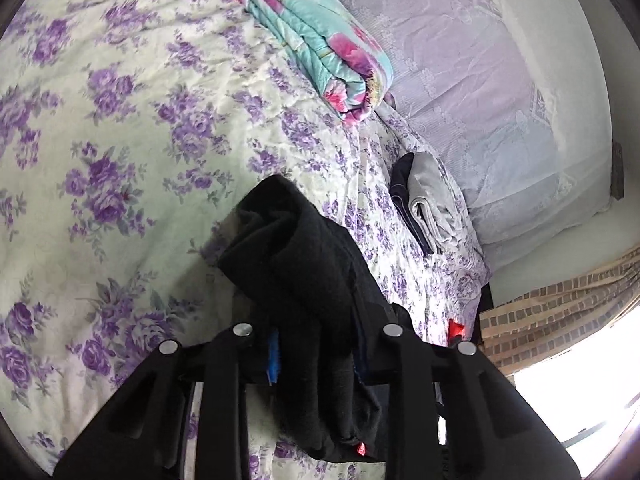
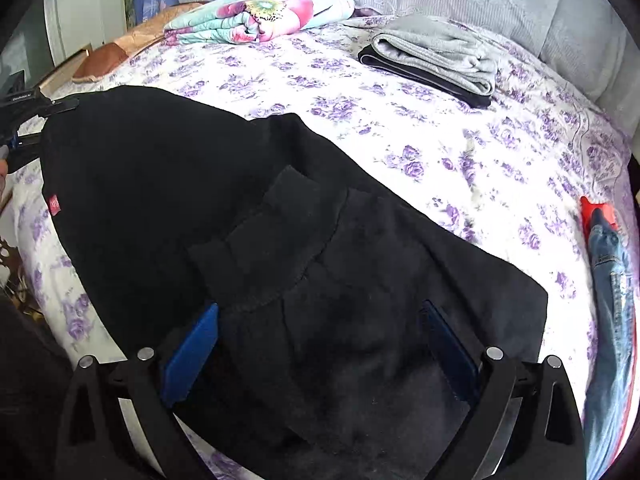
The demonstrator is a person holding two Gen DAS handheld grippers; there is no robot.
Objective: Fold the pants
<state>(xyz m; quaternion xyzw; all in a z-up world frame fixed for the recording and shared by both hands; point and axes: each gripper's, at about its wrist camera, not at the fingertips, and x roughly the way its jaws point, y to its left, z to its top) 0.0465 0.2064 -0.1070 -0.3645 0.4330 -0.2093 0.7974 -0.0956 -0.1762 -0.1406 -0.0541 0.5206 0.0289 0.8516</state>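
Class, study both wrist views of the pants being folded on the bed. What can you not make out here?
- Left claw pads, left wrist view: bunched black pants cover them.
- Red tag wording, both views: too small.
- Jeans, right wrist view: cut off by the edge.
- Dark garment: mostly hidden under the grey garment.

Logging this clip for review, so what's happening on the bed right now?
A person is folding black pants on a floral bedsheet with two hand-held grippers. The left gripper is clamped on a bunched part of the pants, lifting it off the sheet. The right gripper is open, its fingers straddling the other end, which lies flat. A folded grey and dark stack and a rolled floral quilt sit further back.
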